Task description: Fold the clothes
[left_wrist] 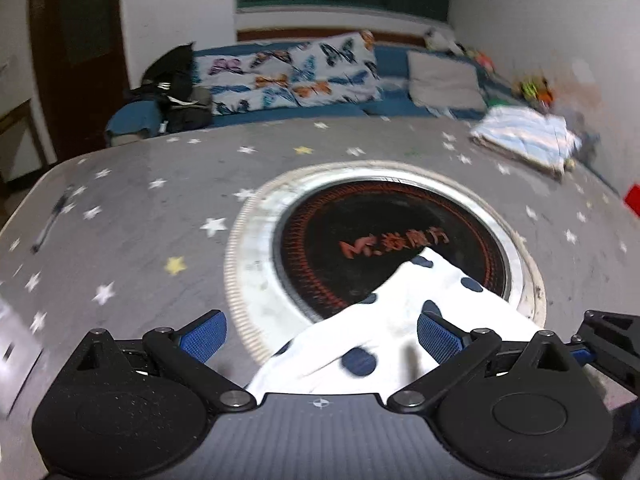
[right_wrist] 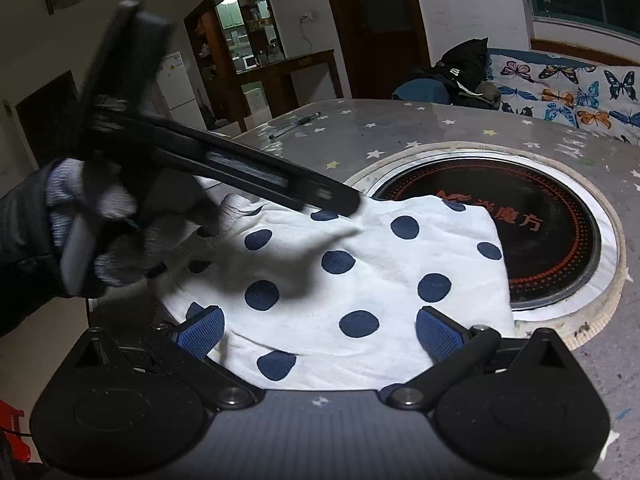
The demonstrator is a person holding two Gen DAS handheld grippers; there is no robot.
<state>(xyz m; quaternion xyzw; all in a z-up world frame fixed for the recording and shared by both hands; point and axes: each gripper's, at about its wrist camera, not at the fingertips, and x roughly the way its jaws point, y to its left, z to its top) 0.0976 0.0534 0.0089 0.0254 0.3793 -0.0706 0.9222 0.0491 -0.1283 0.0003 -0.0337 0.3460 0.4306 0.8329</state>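
A white cloth with dark blue dots lies folded on the grey star-patterned table, partly over the round black hob. In the left wrist view the cloth runs from the hob toward my left gripper, which is open just above its near end. My right gripper is open over the cloth's near edge, holding nothing. In the right wrist view the left gripper's fingers, seen side-on, reach the cloth's far edge, held by a gloved hand.
A folded pale blue striped garment lies at the table's far right. A pen lies at the left edge. A blue sofa with a butterfly cushion, a grey cushion and a black bag stands behind the table.
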